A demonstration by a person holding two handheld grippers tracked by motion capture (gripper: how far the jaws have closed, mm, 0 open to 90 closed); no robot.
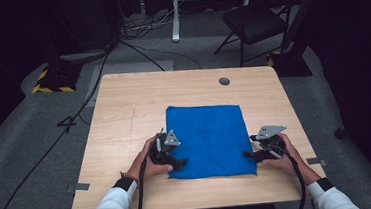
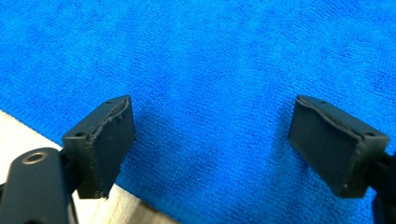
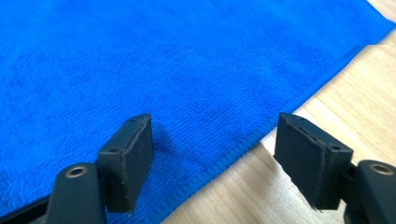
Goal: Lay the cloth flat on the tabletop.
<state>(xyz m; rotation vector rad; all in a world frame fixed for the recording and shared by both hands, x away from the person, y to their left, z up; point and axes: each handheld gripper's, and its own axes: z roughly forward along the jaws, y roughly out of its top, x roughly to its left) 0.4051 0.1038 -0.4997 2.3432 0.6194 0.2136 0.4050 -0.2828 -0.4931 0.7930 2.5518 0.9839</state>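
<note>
Here a blue cloth (image 1: pixel 208 138) is lying flat on the wooden table (image 1: pixel 124 114), slightly toward the near edge and right of centre. The left gripper (image 1: pixel 175 161) is sitting at the cloth's 8 o'clock corner and the right gripper (image 1: pixel 251 154) at its 4 o'clock side, each held in one of the person's hands. In the left gripper view its jaws are standing wide apart over the nap, with the cloth's hem and a strip of bare wood showing at 7 o'clock. In the right gripper view the jaws are likewise spread, straddling the stitched hem (image 3: pixel 233 154), one jaw over cloth and the other over wood. Neither is gripping anything.

The cloth is looking like a light, soft microfibre towel: limp, likely to sag and drape when lifted, not fragile, and grippy rather than slick. The hemmed edge near the two near corners is probably offering the firmest bite, since the flat middle would need pinching up first.
</note>
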